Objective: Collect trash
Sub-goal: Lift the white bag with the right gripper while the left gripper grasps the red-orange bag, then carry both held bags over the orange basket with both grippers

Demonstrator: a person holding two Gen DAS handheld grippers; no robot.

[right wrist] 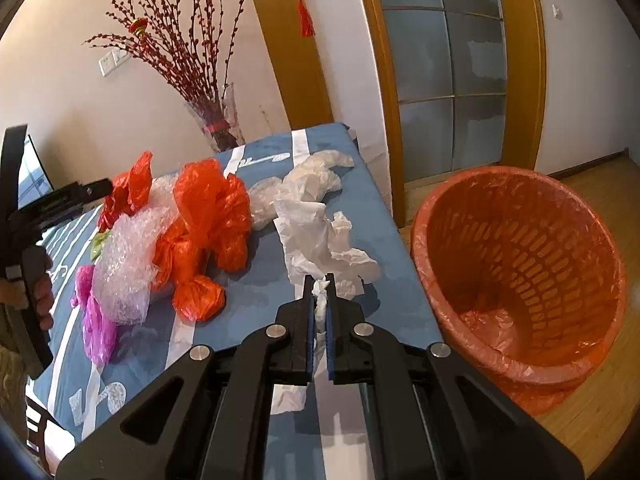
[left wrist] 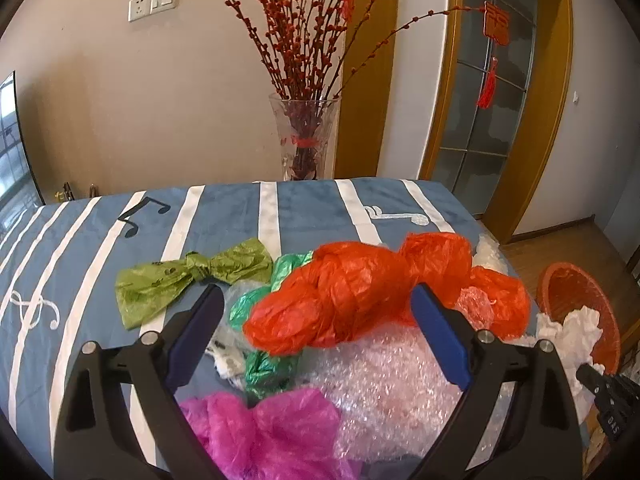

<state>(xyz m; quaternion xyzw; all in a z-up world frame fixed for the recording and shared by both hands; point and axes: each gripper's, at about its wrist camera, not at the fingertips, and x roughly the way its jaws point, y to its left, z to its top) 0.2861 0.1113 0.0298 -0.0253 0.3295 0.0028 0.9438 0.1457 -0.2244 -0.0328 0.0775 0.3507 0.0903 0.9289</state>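
Note:
My left gripper (left wrist: 316, 294) is open wide over the trash pile, its blue pads on either side of a twisted orange plastic bag (left wrist: 352, 296) without pressing it. Under it lie bubble wrap (left wrist: 392, 384), a magenta bag (left wrist: 260, 428), a dark green bag (left wrist: 260, 304) and an olive green bag (left wrist: 192, 276). My right gripper (right wrist: 320, 282) is shut on a corner of crumpled white paper (right wrist: 320, 240) near the table's right edge. An orange lined wastebasket (right wrist: 520, 264) stands on the floor just right of it, tilted toward me.
The table wears a blue cloth with white stripes (right wrist: 260, 280). A clear plastic bag (right wrist: 312, 176) lies at its far right corner. A glass vase (left wrist: 304, 136) of red branches stands behind the table. A wood-framed glass door (right wrist: 448, 60) is behind the basket.

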